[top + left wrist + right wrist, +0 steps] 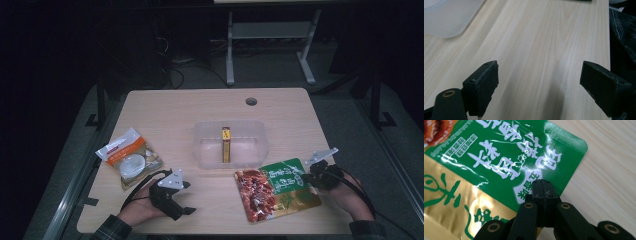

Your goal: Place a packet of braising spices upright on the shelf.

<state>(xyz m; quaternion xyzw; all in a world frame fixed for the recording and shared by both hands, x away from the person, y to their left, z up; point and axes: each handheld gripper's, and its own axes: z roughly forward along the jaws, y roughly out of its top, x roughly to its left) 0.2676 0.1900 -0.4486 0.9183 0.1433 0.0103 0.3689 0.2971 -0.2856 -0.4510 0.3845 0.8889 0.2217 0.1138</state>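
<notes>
A: Right gripper view: the right gripper (pixel 543 185) has its jaws clenched on the edge of the green and gold food pouch (pixel 499 160), low in the frame.

B: Handling?

A: Likely light, floppy and slick, so pinch the flat sealed rim. The left gripper (pixel 539 82) stands released over bare table (pixel 544 37).
</notes>
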